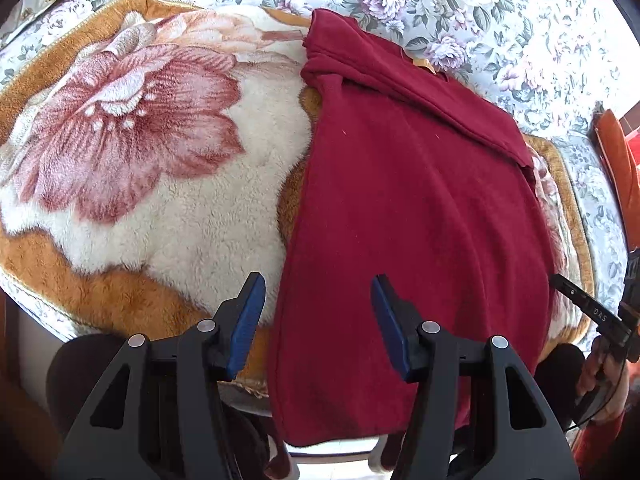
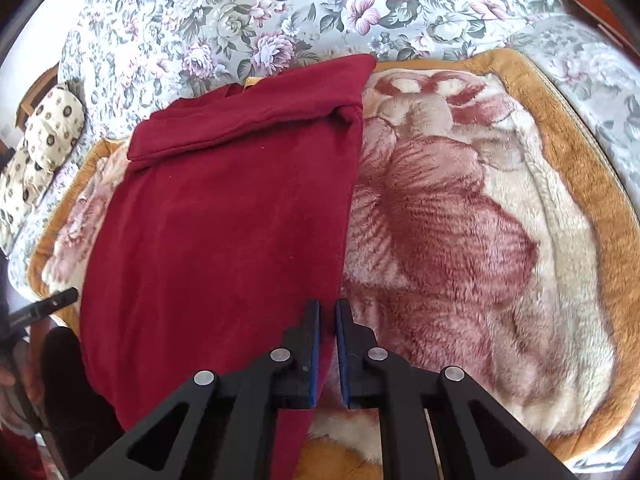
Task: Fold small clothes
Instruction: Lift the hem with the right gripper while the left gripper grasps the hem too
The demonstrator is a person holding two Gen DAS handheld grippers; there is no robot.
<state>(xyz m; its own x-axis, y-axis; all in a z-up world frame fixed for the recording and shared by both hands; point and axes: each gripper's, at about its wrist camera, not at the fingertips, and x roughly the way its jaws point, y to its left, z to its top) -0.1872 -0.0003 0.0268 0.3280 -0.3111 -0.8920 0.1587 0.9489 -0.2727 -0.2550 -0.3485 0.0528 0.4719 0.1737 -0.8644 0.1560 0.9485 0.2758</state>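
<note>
A dark red garment (image 1: 400,200) (image 2: 224,220) lies flat on a plush flower-patterned blanket (image 1: 160,200) (image 2: 460,240), with a sleeve folded across its far end and its near hem hanging over the bed's edge. My left gripper (image 1: 318,280) stands open above the garment's left edge, one pad over the blanket and one over the cloth, nothing pinched. My right gripper (image 2: 328,303) is shut at the garment's right edge, and the red cloth runs up between its blue pads. Each gripper's black finger shows at the side of the other view: right gripper finger (image 1: 568,286), left gripper finger (image 2: 60,298).
A floral bedspread (image 1: 440,0) (image 2: 240,20) lies under the blanket and reaches to the far side. A patterned pillow (image 2: 44,136) sits at the far left. An orange object (image 1: 616,152) stands at the right. A person's hand (image 1: 600,368) holds the right gripper.
</note>
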